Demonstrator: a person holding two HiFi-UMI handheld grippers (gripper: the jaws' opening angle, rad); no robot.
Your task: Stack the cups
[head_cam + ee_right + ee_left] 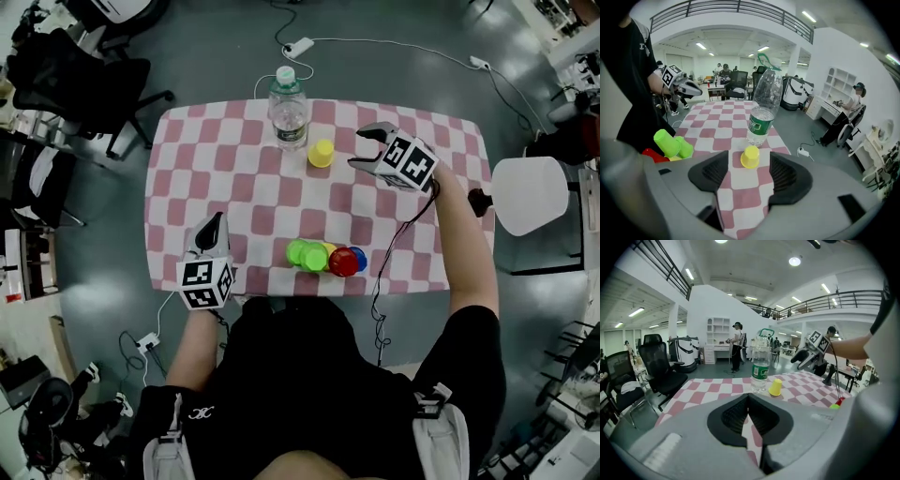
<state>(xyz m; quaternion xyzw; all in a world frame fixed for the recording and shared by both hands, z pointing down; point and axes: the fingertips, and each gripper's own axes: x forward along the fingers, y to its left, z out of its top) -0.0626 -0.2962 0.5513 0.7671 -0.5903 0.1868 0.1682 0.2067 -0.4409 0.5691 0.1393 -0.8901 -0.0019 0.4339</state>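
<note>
A glossy grey floor (216, 56) surrounded the tabletop (234, 178), which was covered by a red-and-white checked cloth. Black office chairs (84, 80) stood at the upper left of the head view, a white chair (530, 195) at the right edge, and a white power strip (298, 45) with trailing cables at top centre. In the left gripper view, a white wall (710, 301) rose above a white shelf unit (717, 329). A railed mezzanine (834, 298) crossed the upper right under round ceiling lights (795, 261).

Clear water bottle (288, 111), green-labelled, upright on pink-and-white checked worktop (225, 187); black office chair (80, 84) and white power strip (298, 45) on grey floor (216, 56) beyond.
</note>
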